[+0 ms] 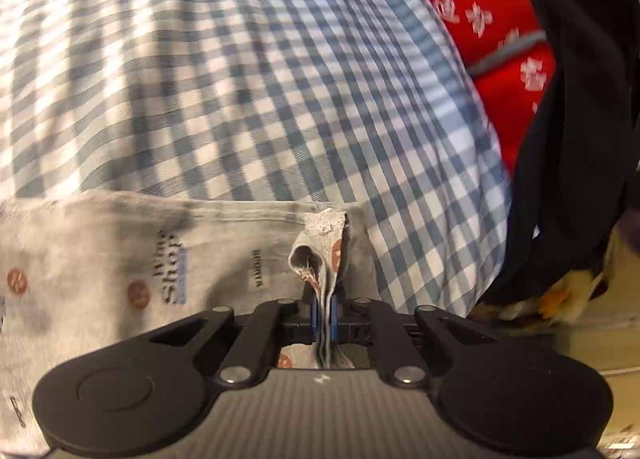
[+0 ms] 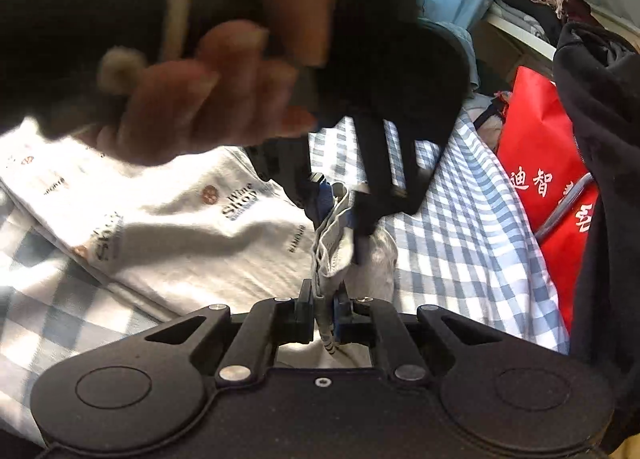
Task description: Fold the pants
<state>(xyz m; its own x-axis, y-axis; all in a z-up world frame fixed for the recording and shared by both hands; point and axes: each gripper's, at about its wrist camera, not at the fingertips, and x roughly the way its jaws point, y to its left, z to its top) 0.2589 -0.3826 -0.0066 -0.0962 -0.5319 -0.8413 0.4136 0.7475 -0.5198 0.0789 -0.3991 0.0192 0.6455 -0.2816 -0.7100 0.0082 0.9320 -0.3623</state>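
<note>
Pants (image 1: 120,259) are lying flat across the lower left of the left wrist frame, on the blue-and-white checked bedsheet (image 1: 260,79); light grey fabric with small text and round brown-orange prints. In the right wrist frame they are spreading from the left edge to the centre, already looking layered, so my read is a fold is partly done.

Left gripper (image 1: 325,315) is pinching a bunched edge of the pants, jaws pressed together with several thin layers standing up between them at bottom centre. Right gripper (image 2: 323,313) is doing the same: jaws are pressing on a stacked hem, cloth rising from the pinch at centre frame. Left gripper is also showing in the right wrist view (image 2: 340,211), just above the right pinch, with the person's hand (image 2: 192,99) blurred at upper left. Both pinches are sitting close together on the same corner region.

Handling judgement: fabric is looking thin, soft and light, drooping with no stiffness, so layers could be slipping apart if the pinch loosens. Best hold is at the hem or seam, where stitching is thickening the stack.

Red bag (image 2: 548,179) and dark garment (image 2: 600,139) are sitting at the right of the frame, off the sheet.
</note>
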